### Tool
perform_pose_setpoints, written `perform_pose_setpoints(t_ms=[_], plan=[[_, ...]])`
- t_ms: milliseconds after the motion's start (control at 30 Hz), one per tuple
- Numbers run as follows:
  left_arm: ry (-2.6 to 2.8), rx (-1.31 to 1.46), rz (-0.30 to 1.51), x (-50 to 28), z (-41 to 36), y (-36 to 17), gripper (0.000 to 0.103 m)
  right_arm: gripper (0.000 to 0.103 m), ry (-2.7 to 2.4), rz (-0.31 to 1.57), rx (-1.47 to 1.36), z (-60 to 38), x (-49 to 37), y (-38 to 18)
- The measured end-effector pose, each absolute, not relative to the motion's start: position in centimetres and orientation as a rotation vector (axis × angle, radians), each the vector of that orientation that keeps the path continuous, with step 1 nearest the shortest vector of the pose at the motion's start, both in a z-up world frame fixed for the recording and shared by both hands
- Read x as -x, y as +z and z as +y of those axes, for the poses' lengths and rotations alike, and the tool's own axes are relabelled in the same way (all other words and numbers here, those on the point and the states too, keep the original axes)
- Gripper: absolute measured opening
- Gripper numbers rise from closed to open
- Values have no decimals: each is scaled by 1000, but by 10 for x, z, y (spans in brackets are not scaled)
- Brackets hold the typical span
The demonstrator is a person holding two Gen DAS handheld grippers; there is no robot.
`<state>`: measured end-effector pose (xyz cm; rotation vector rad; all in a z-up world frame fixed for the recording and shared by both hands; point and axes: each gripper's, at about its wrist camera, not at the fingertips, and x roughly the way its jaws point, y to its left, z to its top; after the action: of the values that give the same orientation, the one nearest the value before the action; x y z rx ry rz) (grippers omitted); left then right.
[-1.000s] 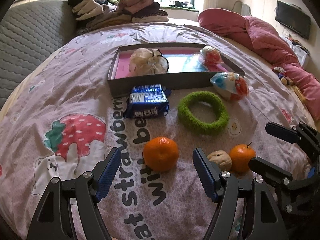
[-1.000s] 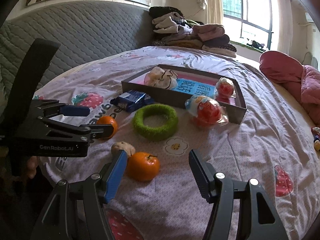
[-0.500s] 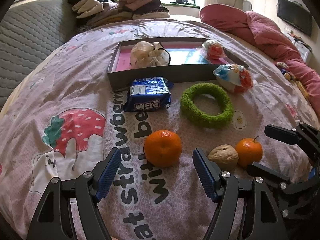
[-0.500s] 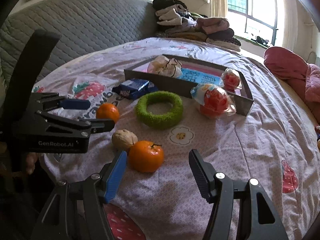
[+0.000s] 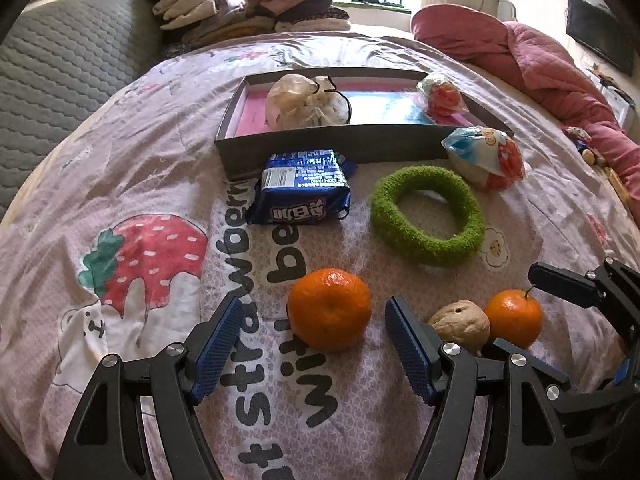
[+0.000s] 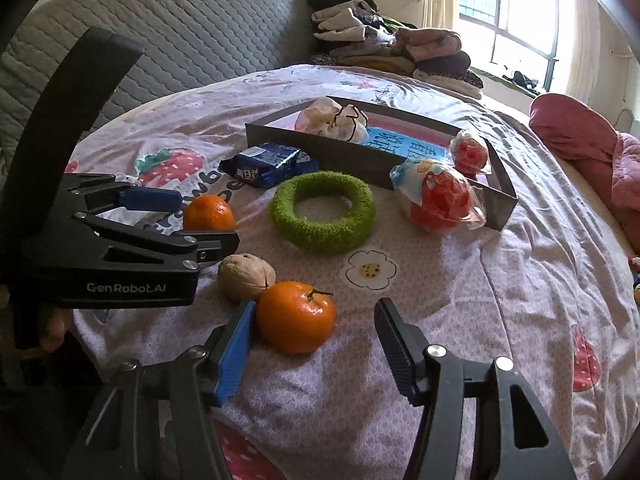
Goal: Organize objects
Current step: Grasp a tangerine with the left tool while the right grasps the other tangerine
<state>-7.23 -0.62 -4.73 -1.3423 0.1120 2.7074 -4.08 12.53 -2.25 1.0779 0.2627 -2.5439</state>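
Nearest in the left wrist view: left gripper (image 5: 310,340) spread wide over the bedsheet (image 5: 140,184), ribbed blue pads either side of a dimpled, round tangerine (image 5: 329,309), neither pad touching it. Right of that tangerine, a wrinkled tan walnut (image 5: 460,326) pressed up against a smaller, smooth stemmed tangerine (image 5: 513,318).

Over in the right wrist view: right gripper (image 6: 314,340), jaws just been closing, stemmed tangerine (image 6: 295,317) between them, left pad at its skin, right pad well clear. No grip yet. Walnut's (image 6: 246,277) seam visible only here. Left gripper (image 6: 180,218) seen side-on, black frame, big tangerine (image 6: 209,213) between its fingers.

Beyond the big tangerine: fuzzy green ring (image 5: 427,216) lying flat, and a crinkly blue snack packet (image 5: 302,188), long axis across the left view, touching the grey tray (image 5: 332,144). Right of the ring, a glossy wrapped egg-shaped toy (image 5: 486,156) on its side just outside the tray.

Inside the tray: a crumpled cream drawstring pouch (image 5: 306,102) and a second wrapped toy (image 5: 442,96). Blue printed panel on the tray floor plain only in the right view.
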Motion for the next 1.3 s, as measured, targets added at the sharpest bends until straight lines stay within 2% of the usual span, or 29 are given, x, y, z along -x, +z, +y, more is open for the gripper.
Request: perform_pose_setpoints(t_ms=[100, 367, 567, 700, 1000, 1300], plan=[[2712, 1356, 113, 74, -7, -49, 73, 57, -2544, 277, -1078, 124, 43, -23], [2702, 1359, 96, 77, -9, -49, 62, 40, -2504, 256, -1094, 121, 47, -26], [2686, 1360, 88, 80, -5, -50, 52, 39, -2504, 253, -1090, 121, 50, -24], [2666, 1366, 62, 84, -4, -49, 42, 39, -2520, 253, -1084, 121, 53, -22], [2654, 1379, 22, 88, -5, -47, 41, 38, -2549, 232, -1068, 128, 59, -18], [2694, 1314, 63, 85, 0, -36, 41, 38, -2560, 211, -1047, 131, 61, -13]])
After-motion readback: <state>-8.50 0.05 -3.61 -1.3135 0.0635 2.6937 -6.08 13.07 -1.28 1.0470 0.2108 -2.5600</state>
